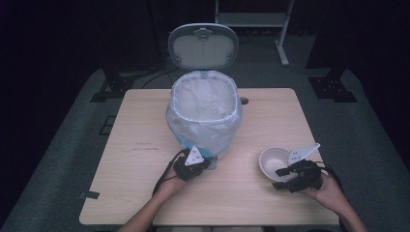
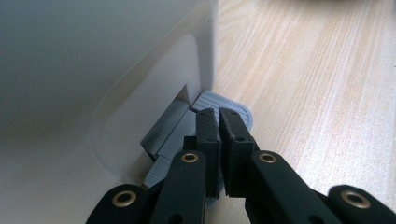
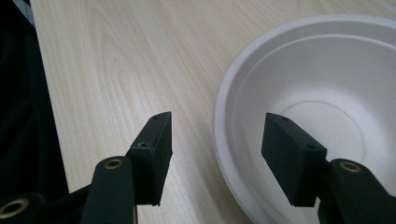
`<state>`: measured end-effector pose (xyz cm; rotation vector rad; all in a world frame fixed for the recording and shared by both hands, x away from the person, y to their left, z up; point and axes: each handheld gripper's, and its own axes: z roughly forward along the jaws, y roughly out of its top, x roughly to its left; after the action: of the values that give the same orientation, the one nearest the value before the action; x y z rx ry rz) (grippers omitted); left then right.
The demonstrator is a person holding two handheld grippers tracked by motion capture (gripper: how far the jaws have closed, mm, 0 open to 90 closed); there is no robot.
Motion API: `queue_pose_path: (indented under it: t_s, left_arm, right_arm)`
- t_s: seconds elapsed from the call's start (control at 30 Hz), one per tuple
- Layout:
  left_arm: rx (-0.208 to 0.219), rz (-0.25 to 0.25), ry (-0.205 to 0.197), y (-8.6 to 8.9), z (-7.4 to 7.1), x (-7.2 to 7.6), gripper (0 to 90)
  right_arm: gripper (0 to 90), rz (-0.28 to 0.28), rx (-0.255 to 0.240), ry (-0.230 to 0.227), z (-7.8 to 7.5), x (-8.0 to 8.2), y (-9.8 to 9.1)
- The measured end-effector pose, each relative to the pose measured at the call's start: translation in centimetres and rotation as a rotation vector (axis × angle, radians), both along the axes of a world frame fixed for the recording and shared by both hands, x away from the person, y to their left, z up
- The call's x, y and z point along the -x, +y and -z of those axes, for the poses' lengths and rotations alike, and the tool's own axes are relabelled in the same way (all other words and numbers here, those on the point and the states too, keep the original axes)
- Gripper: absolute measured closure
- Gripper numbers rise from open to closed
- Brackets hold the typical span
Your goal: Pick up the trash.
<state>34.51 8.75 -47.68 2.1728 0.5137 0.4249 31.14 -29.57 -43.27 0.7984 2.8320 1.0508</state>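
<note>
White bowl [image 1: 273, 162] upright, mouth upward.

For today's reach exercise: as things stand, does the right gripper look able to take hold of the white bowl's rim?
Probably yes. The right gripper stands open with the white bowl's near rim between its jaws, and nothing lies in the way.
</note>
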Motion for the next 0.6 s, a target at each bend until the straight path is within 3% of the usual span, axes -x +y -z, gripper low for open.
queue_pose_path:
  t_s: [0.6]
  left_arm:
    - [-0.004,0.001,0.000,0.02,-0.01,-0.02,87.7]
  right_arm:
    - [48.1,-0.009,0.061,-0.027,0.96,-0.05,0.80]
